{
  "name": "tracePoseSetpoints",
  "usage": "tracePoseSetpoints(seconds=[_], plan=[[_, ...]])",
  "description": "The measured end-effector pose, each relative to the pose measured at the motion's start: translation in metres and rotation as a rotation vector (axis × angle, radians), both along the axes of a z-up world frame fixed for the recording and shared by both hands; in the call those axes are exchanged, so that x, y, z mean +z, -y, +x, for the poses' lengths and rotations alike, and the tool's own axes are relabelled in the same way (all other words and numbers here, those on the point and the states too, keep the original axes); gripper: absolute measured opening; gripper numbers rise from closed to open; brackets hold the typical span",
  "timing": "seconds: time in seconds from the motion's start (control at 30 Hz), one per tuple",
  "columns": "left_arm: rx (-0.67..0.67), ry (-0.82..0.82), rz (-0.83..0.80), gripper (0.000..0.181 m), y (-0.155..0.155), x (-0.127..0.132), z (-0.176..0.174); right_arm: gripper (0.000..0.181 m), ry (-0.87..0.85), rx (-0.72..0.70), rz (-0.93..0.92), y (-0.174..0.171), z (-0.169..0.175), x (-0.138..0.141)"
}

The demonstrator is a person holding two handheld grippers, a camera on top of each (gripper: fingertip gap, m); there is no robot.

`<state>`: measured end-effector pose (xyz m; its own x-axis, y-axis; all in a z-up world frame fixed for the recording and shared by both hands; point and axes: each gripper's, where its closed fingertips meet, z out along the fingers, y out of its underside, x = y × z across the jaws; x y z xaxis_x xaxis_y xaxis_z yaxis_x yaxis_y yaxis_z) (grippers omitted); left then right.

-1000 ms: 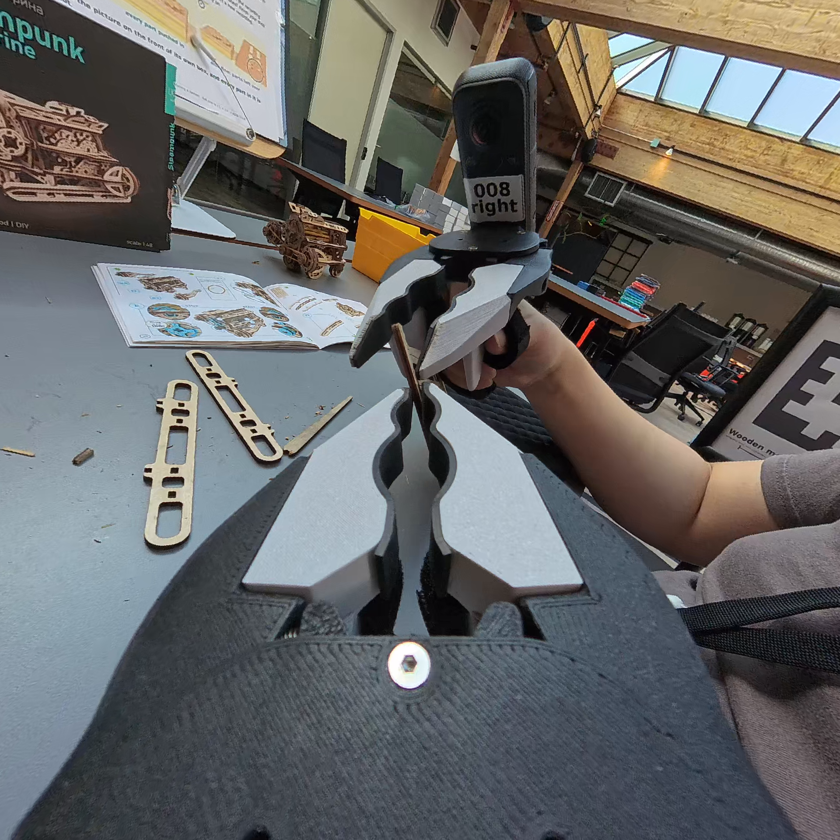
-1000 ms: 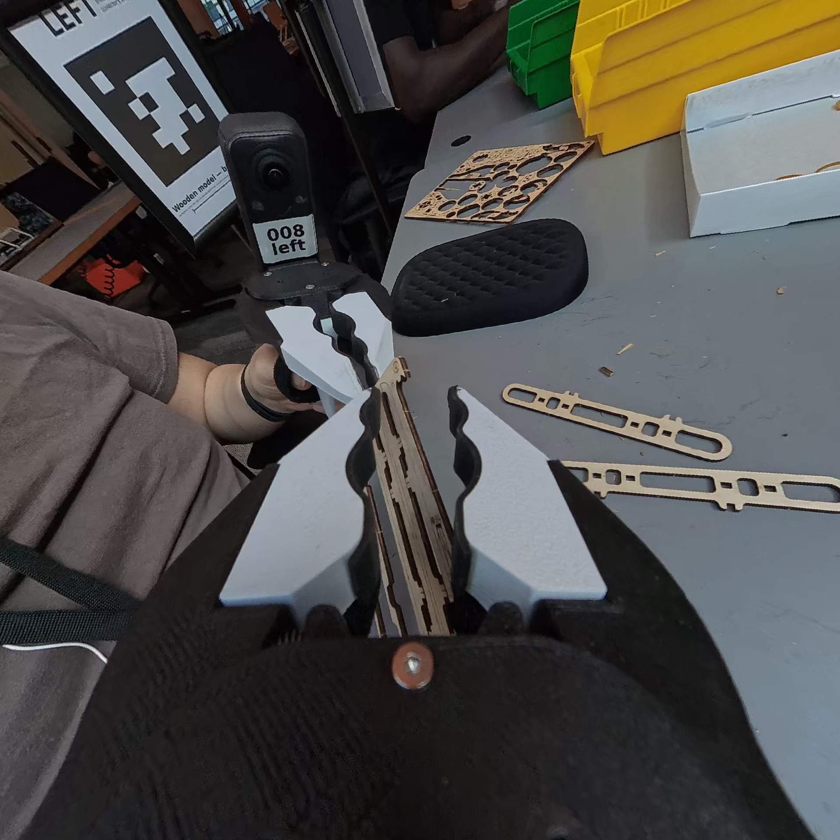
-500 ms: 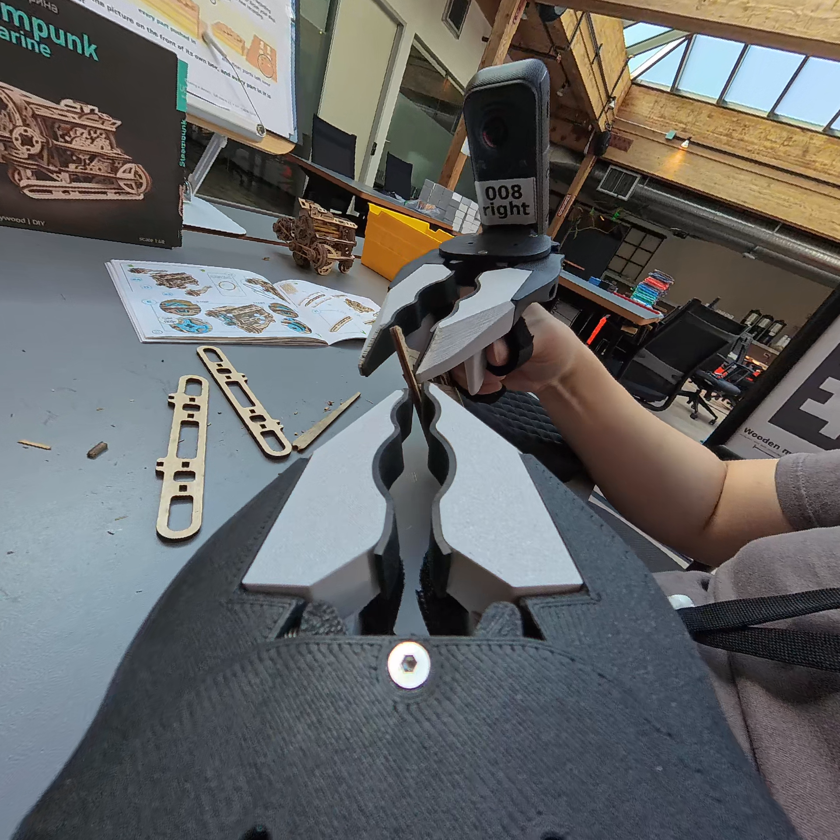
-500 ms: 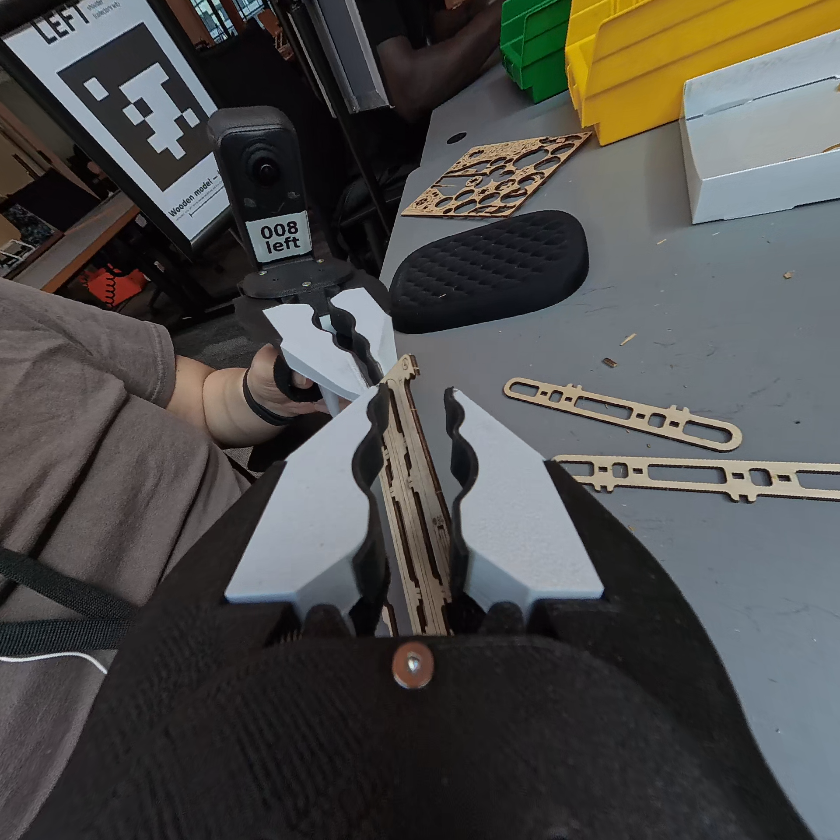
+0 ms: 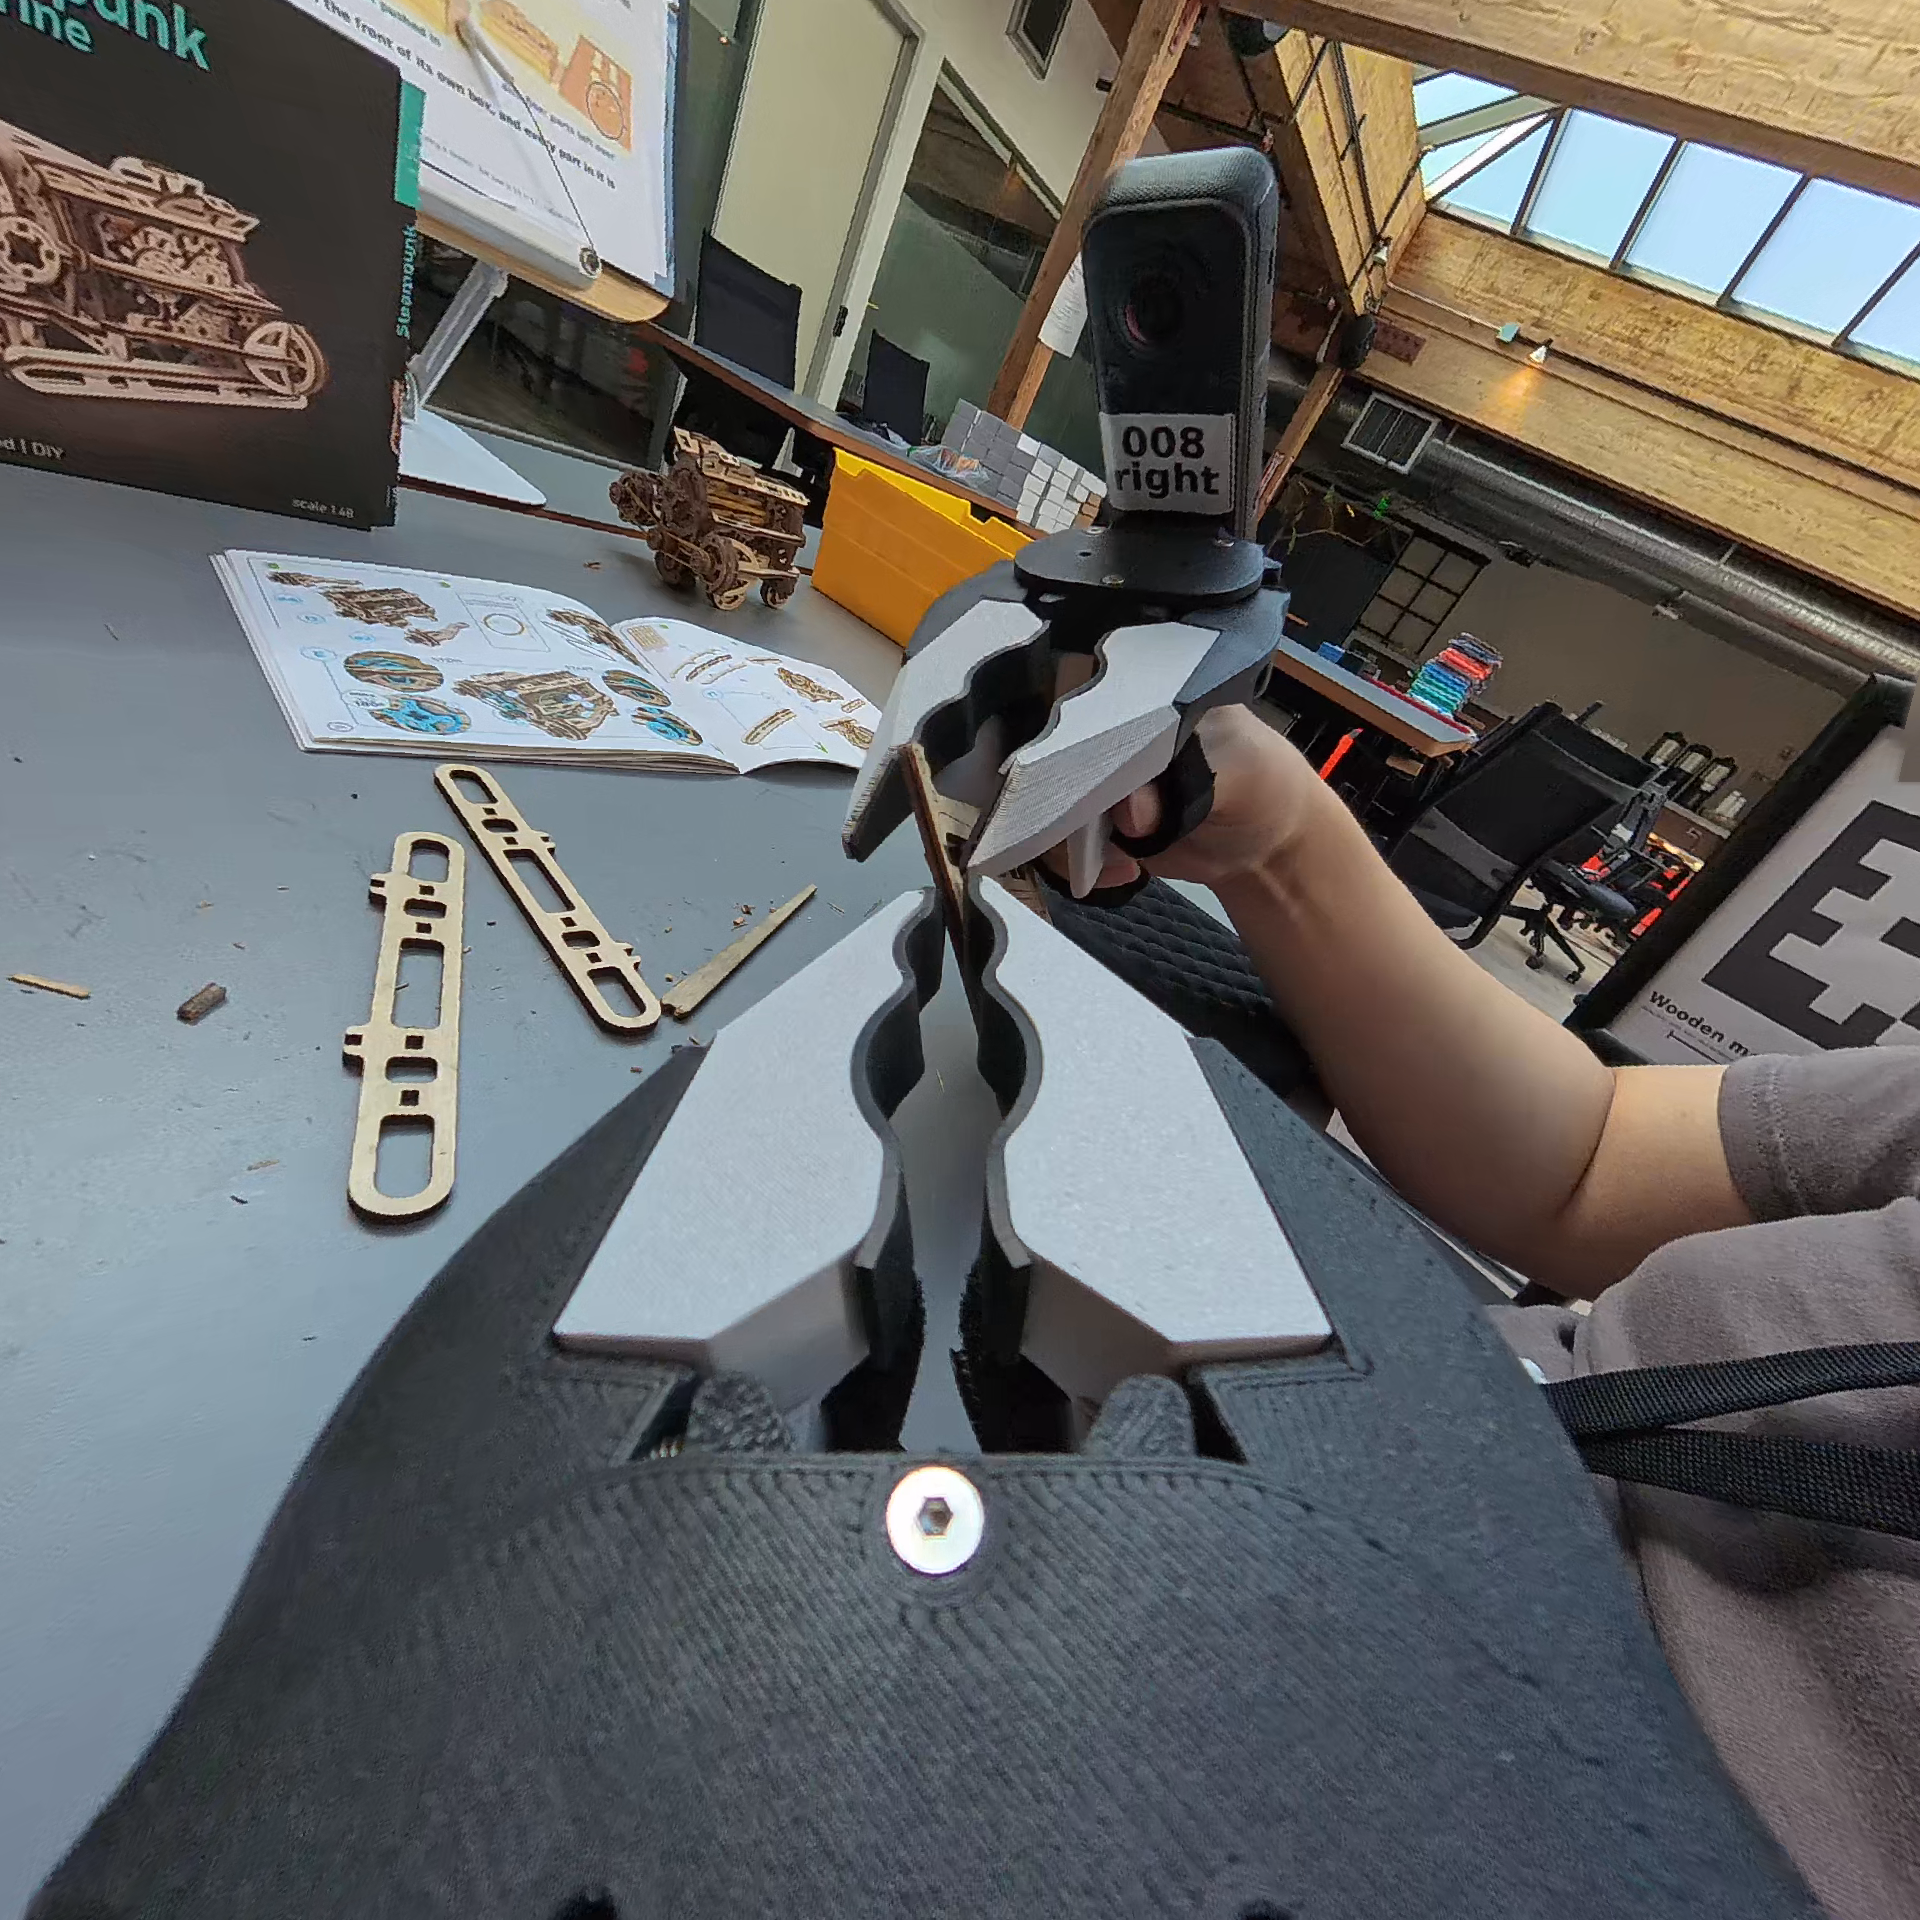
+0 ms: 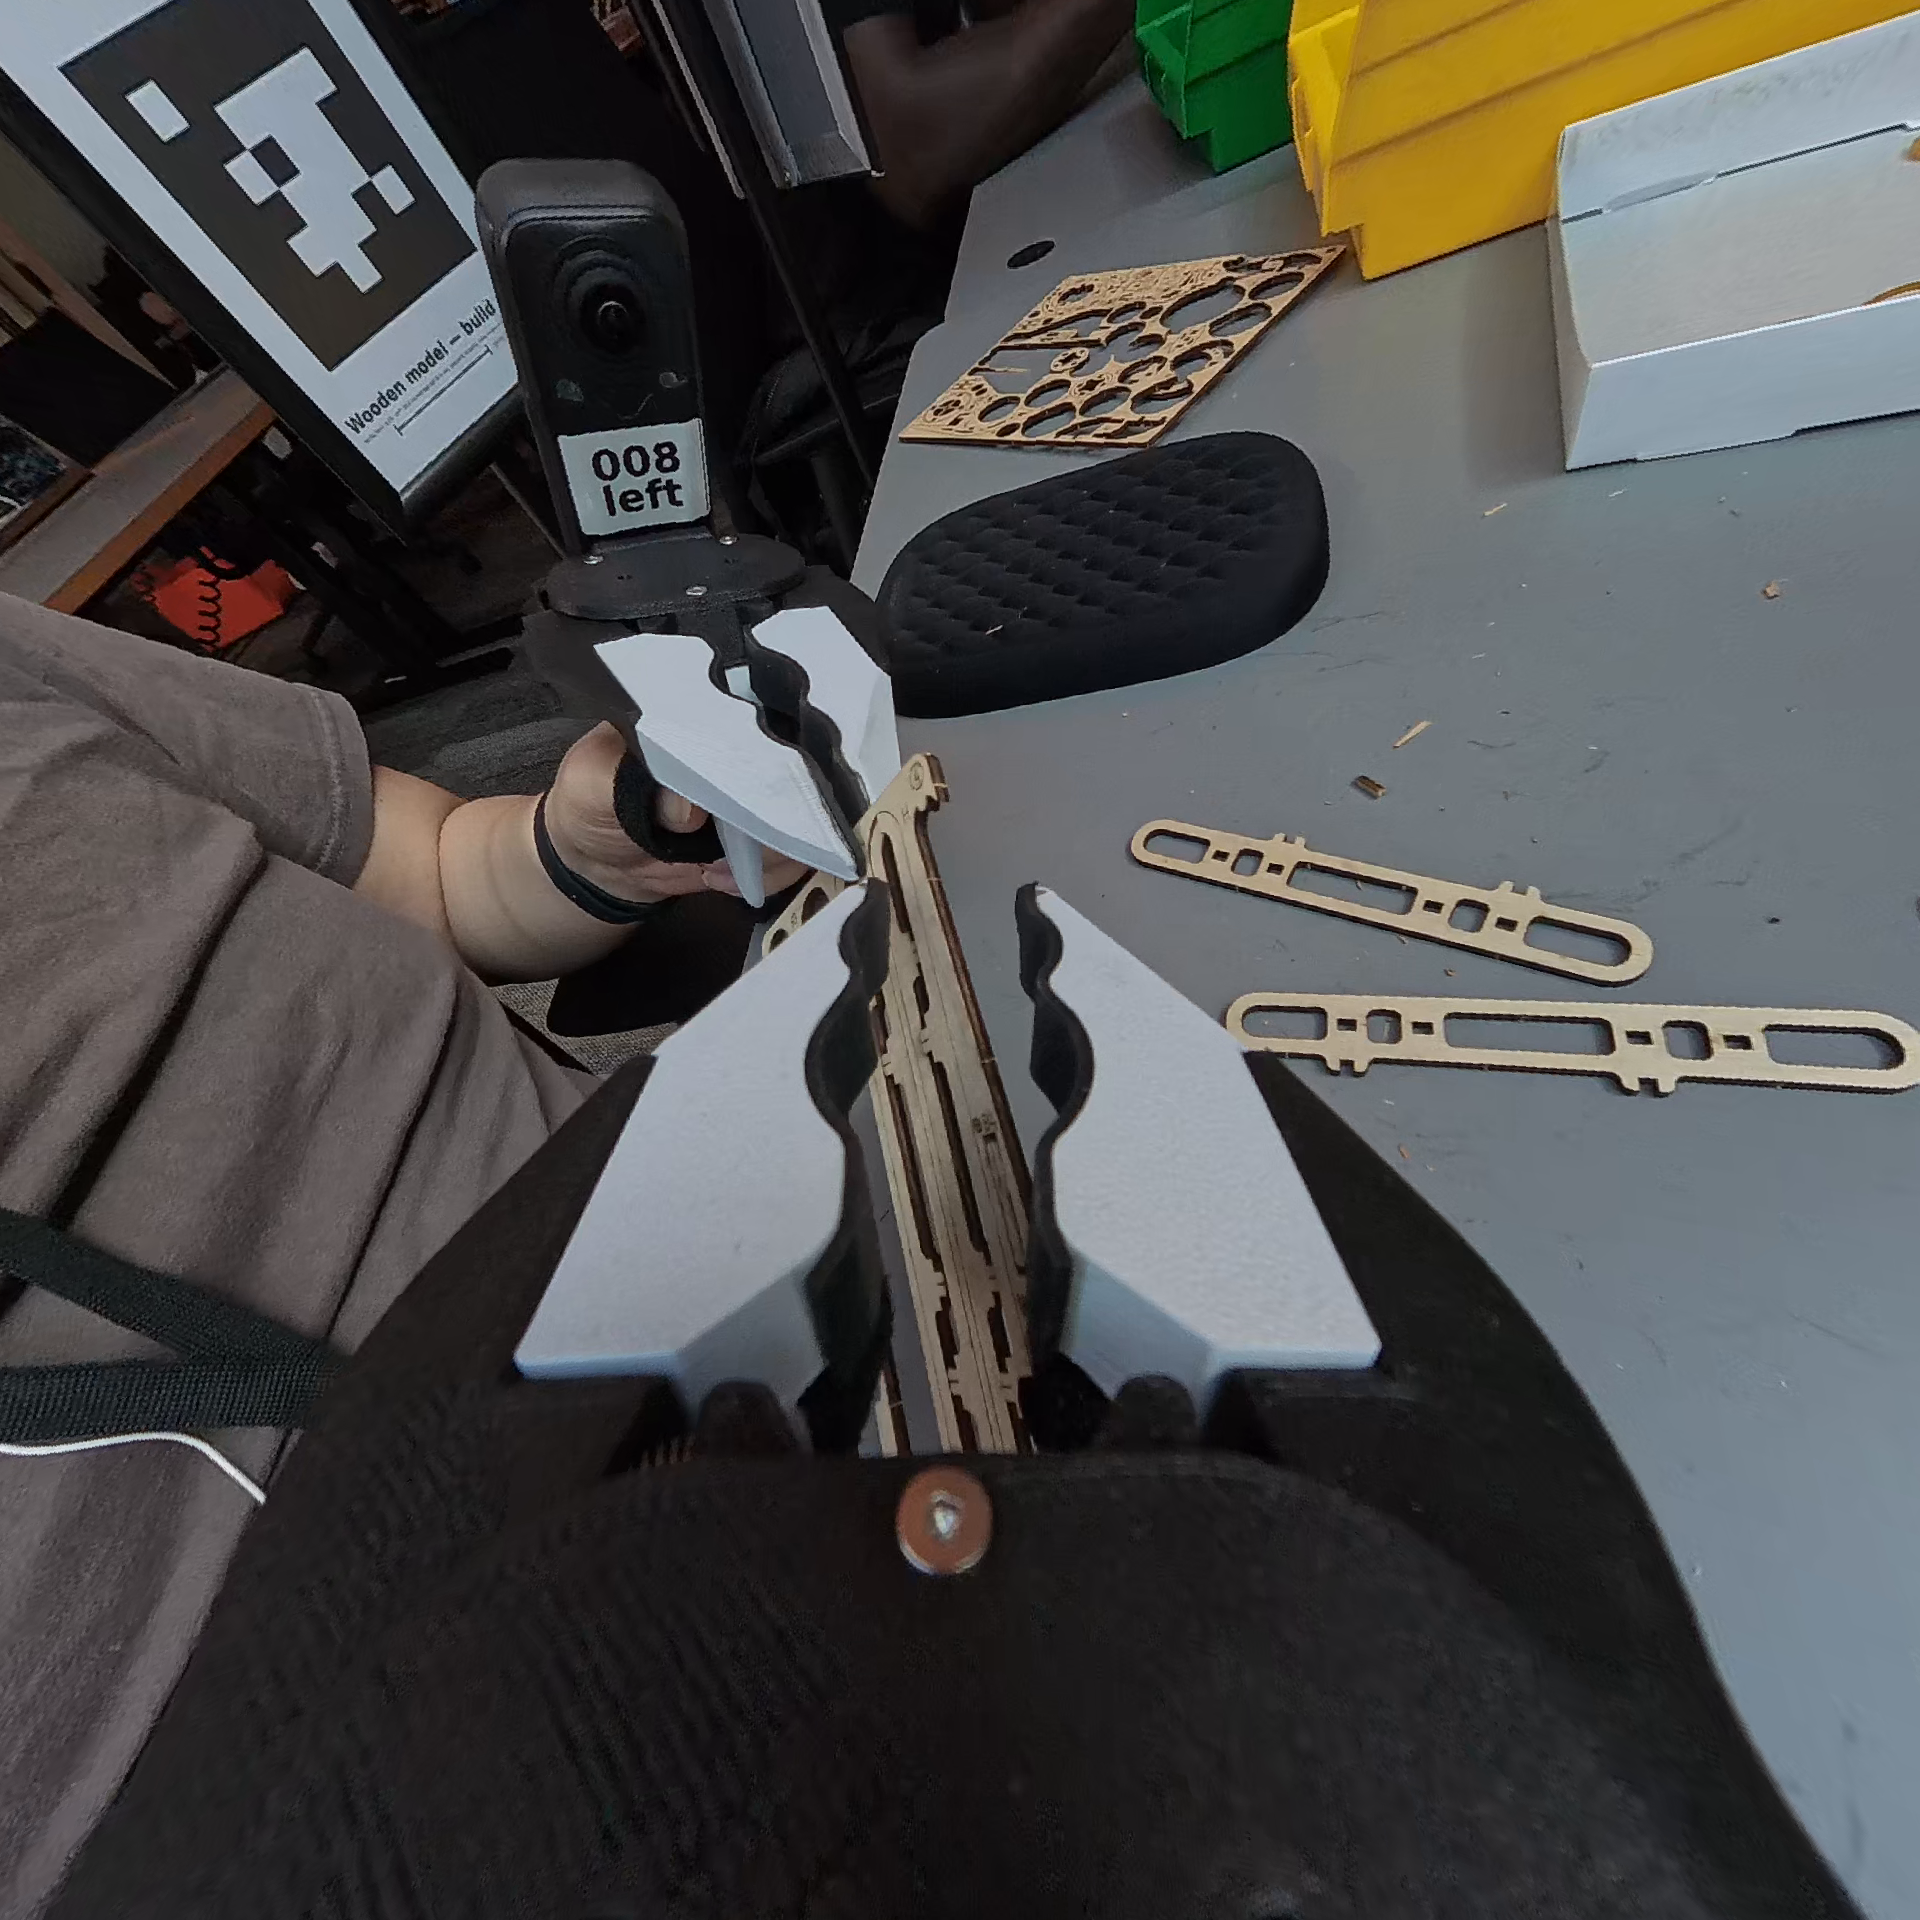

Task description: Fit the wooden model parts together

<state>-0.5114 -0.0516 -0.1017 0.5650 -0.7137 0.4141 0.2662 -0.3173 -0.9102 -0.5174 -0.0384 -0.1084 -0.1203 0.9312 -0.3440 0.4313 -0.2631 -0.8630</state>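
Left gripper (image 5: 961, 899) pinched narrow on far tip of wooden assy (image 6: 951, 1122); right gripper (image 6: 951, 904) half open, assy lying lengthwise between its fingers, grip contact can't tell. Labels on both gripper cams, marker board, kit box (image 5: 197, 249), open manual (image 5: 540, 665): writing present, not transcribed. Grey table (image 6: 1558, 727), wood crumbs; two loose slotted strips (image 6: 1392, 899) right. Timber-beamed room w/ skylights

L gripper (image 5: 954, 896) pinching wood strip (image 5: 943, 852) | R gripper (image 5: 920, 844) on same strip | 2 slotted strips (image 5: 407, 1023) on table (image 5: 125, 1299)
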Motion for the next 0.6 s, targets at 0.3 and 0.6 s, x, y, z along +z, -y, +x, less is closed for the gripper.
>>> tracePoseSetpoints(seconds=[0.3, 0.6], plan=[[-0.022, 0.051, -0.009, 0.0, 0.002, 0.003, 0.0, 0.02, -0.028, 0.009, -0.072, 0.003, -0.001, 0.003], [-0.012, 0.021, 0.034, 0.0, 0.001, 0.005, 0.0, 0.02, 0.001, 0.017, -0.152, 0.005, -0.007, 0.008]])
